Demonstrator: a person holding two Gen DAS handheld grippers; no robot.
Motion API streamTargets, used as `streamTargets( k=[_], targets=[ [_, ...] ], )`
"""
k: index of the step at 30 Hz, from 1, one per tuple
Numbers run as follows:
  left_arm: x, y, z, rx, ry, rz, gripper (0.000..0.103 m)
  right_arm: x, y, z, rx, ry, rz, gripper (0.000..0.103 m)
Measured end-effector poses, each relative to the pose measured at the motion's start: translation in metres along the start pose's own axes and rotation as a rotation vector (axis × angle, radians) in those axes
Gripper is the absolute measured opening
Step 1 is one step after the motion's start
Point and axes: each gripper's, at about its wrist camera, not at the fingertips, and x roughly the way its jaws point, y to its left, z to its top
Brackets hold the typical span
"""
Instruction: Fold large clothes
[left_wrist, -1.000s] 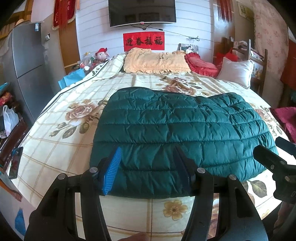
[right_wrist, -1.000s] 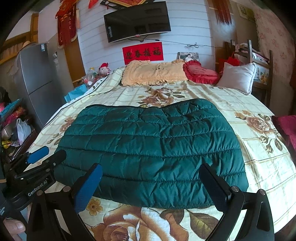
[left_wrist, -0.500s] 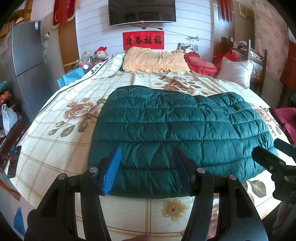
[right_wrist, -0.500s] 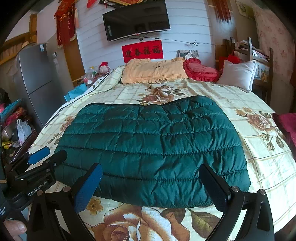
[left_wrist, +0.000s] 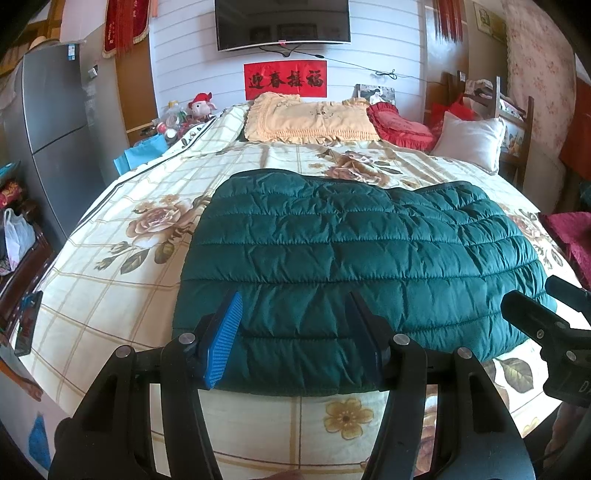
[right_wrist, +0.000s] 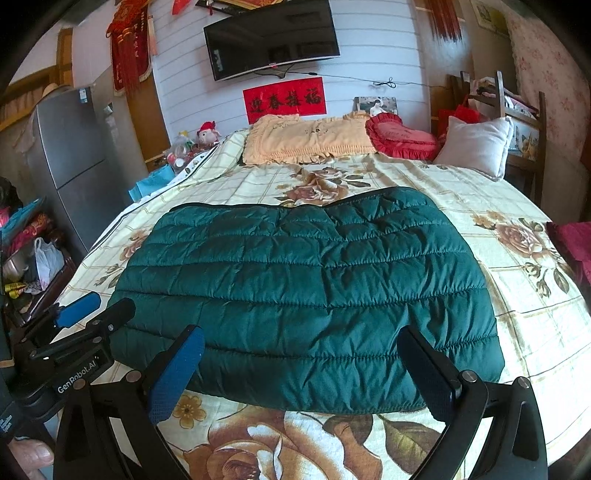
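Observation:
A dark green quilted down jacket (left_wrist: 354, 266) lies folded flat on the bed, also in the right wrist view (right_wrist: 306, 291). My left gripper (left_wrist: 293, 306) is open and empty, its fingers just above the jacket's near left edge. My right gripper (right_wrist: 303, 350) is open wide and empty, above the jacket's near edge. The right gripper shows at the right of the left wrist view (left_wrist: 543, 325). The left gripper shows at the left of the right wrist view (right_wrist: 96, 310).
The bed has a cream floral sheet (left_wrist: 122, 266). A yellow pillow (left_wrist: 310, 122), a red cushion (left_wrist: 399, 125) and a white pillow (left_wrist: 469, 144) lie at the head. A grey fridge (left_wrist: 55, 122) stands left, a wooden chair (right_wrist: 517, 122) right.
Both grippers have drawn back and up slightly from the jacket. The jacket has not moved. Both stay open.

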Motion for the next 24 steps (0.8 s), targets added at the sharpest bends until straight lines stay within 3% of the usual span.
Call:
streamTargets(
  k=[24],
  targets=[
    [0.0018, 0.0009, 0.0007, -0.004, -0.032, 0.004, 0.058, 0.0068, 0.0010, -0.0025, 0.009, 0.016, 0.007, 0.103]
  ],
)
